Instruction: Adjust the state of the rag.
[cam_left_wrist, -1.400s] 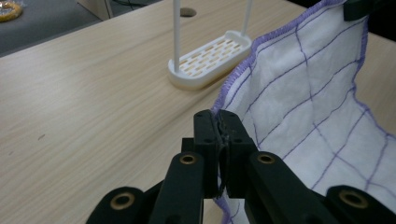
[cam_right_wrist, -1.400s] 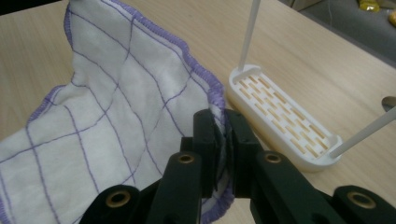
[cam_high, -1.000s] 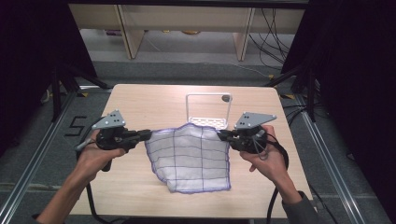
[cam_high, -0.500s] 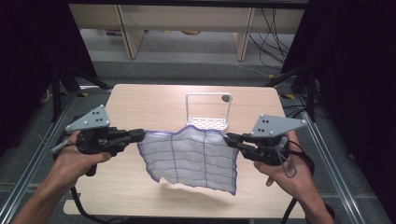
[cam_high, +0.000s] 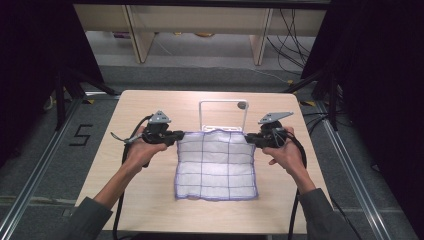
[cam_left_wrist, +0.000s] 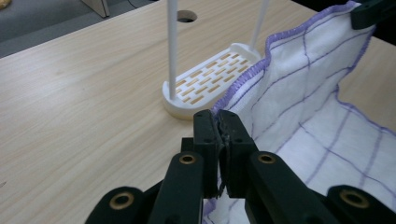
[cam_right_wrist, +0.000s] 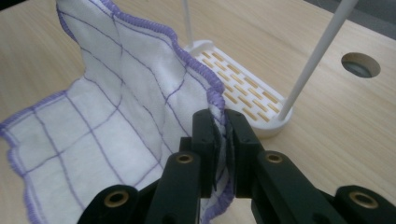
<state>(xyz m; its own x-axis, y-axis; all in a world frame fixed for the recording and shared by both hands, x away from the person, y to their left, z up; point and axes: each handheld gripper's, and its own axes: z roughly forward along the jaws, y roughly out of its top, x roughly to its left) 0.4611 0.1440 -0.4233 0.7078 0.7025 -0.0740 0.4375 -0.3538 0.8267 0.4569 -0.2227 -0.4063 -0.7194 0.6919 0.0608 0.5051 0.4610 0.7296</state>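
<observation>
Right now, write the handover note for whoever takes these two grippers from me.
Left gripper: shut on the cloth's far left corner.
Right gripper: shut on its far right corner.
Cloth: white with purple grid, stretched between the grippers, far edge lifted, near part lying on the table.
White rack: stands just behind the cloth, bar bare.
Done: both corners gripped, cloth spread.
Left, probably: lift the cloth and drape it over the rack's bar, then let go.

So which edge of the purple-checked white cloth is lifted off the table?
The far edge of the purple-checked white cloth, beside the white slotted rack: the left claw and right claw pinch its two corners, while the near edge lies on the table.
</observation>
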